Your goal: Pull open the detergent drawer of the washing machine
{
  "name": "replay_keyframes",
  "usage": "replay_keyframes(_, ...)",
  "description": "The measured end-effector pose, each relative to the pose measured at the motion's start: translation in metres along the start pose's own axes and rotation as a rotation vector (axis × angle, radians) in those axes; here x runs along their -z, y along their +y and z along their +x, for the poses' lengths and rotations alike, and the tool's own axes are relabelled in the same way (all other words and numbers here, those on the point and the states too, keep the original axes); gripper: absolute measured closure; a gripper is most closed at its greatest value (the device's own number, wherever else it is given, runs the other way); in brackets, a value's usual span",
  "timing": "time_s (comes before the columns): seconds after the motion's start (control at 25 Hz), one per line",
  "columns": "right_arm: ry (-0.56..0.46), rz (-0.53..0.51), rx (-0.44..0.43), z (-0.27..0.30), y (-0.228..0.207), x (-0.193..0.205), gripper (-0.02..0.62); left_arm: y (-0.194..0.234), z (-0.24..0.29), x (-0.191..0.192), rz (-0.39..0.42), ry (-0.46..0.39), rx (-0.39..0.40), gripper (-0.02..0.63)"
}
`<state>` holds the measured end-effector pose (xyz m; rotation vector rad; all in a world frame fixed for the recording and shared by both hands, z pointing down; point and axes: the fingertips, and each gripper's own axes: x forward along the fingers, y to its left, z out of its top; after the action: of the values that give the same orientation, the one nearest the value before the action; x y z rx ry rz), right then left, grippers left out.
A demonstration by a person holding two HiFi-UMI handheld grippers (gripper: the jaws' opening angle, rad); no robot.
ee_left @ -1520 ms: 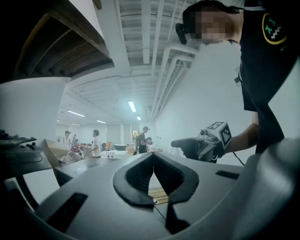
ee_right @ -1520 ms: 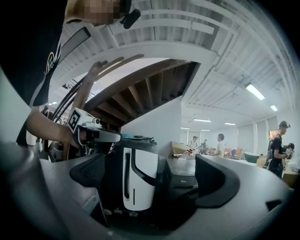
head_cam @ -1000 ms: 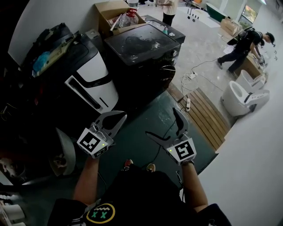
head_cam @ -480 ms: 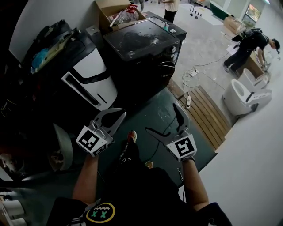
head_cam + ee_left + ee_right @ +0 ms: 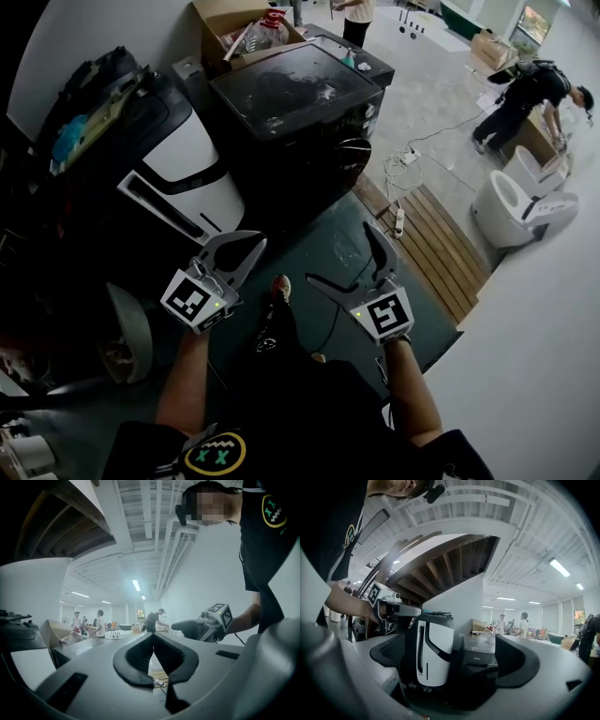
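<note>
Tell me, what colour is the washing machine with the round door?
The washing machine is black. The head view shows it best.

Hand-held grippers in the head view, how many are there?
2. The left hand-held gripper is at lower left, jaws together and empty. The right hand-held gripper is right of it at lower centre, jaws apart and empty. None looks hidden.

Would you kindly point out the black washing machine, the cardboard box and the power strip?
black washing machine [image 5: 291,84], head view, on its top panel.
cardboard box [image 5: 216,33], head view, on its left wall.
power strip [image 5: 397,222], head view, on its middle.
</note>
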<state>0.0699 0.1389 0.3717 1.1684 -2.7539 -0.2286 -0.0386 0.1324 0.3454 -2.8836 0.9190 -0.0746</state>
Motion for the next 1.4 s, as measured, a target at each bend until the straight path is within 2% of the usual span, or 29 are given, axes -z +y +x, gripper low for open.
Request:
replay_keyframes(0.4,0.041,0.010,0.020,0.111,-0.066,0.018,-0.006,0.115,0.054,0.029,-0.039,-0.004,0.031,0.588)
replay_keyframes(0.6,0.068,0.009,0.036,0.171,-0.100,0.021,-0.005,0.171,0.084,0.030,-0.046,-0.029,0.081,0.588)
replay_keyframes(0.88,0.107,0.015,0.071,0.248,-0.143,0.031,-0.005,0.245,0.120,0.045,-0.005,-0.035,0.153,0.586)
replay_keyframes(1.08,0.131,0.023,0.098,0.288,-0.169,0.045,-0.005,0.280,0.139,0.053,-0.065,-0.036,0.187,0.588)
replay_keyframes(1.2,0.153,0.059,0.118,0.306,-0.182,0.063,-0.005,0.298,0.147,0.062,-0.037,-0.033,0.207,0.588)
replay_keyframes(1.4,0.192,0.106,0.122,0.327,-0.199,0.092,-0.005,0.307,0.160,0.063,-0.091,-0.028,0.211,0.588)
